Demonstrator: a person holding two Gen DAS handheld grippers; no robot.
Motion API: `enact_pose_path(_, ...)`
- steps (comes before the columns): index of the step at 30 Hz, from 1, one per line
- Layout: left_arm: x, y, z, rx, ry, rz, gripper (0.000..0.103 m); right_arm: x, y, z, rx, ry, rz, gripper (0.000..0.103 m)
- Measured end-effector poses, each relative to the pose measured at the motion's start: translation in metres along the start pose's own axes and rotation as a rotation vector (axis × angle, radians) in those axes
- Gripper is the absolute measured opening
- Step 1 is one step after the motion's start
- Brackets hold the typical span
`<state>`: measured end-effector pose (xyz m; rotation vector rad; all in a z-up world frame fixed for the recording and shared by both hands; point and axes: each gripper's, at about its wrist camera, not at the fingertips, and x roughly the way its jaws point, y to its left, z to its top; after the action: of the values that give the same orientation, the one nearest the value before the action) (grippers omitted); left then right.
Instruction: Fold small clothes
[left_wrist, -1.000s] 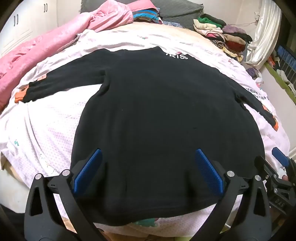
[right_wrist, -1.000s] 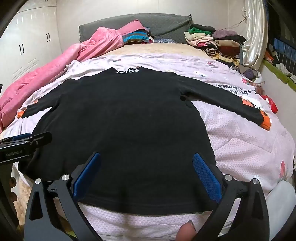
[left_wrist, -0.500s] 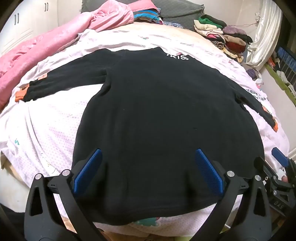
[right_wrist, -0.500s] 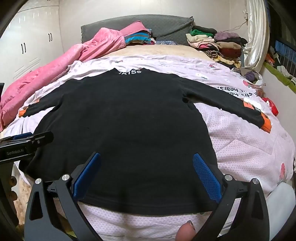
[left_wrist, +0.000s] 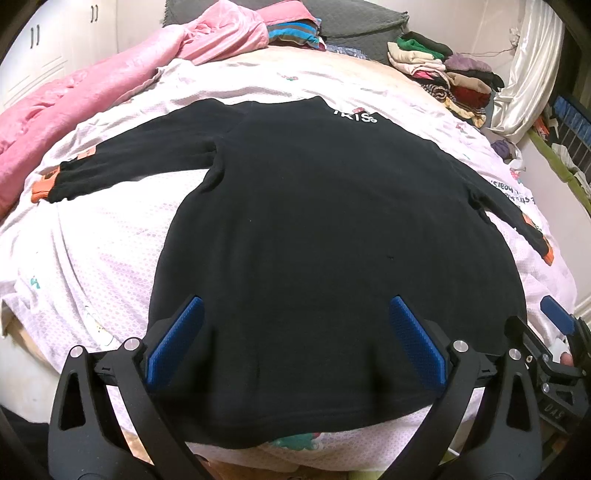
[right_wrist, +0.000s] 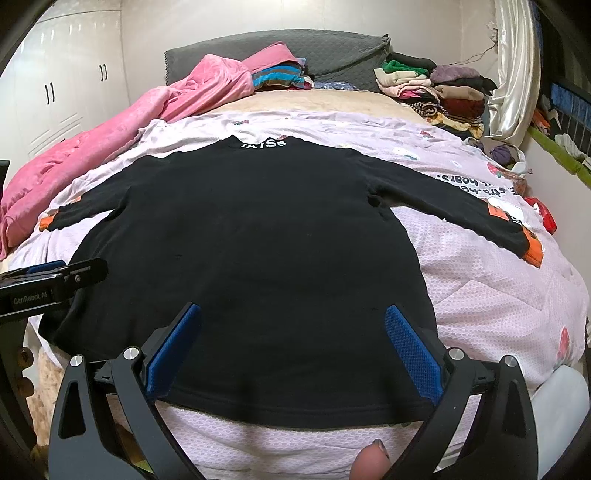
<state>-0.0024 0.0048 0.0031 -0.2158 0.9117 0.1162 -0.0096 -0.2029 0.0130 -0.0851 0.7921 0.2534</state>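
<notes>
A black long-sleeved top (left_wrist: 314, 229) with white lettering at the collar and orange cuffs lies flat on the bed, sleeves spread to both sides; it also shows in the right wrist view (right_wrist: 251, 251). My left gripper (left_wrist: 293, 328) is open and empty, above the hem on the top's left half. My right gripper (right_wrist: 291, 332) is open and empty, above the hem on the right half. Each gripper's side shows at the edge of the other's view.
The top rests on a pale pink printed sheet (left_wrist: 96, 251). A pink quilt (left_wrist: 92, 92) lies along the left. Stacks of folded clothes (right_wrist: 436, 88) and a grey headboard (right_wrist: 332, 51) are at the far end. The bed's near edge is just below the hem.
Both views have risen and tilted slightly; the grippers stay open and the top has not moved.
</notes>
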Motion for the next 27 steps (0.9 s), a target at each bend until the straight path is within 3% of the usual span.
enact_pose_path(27, -0.0015, -0.0017, 0.0007, 0.01, -0.004, 0.003, 0.094, 0.0001, -0.0002, 0.0019, -0.002, 0.0, -0.001, 0.099)
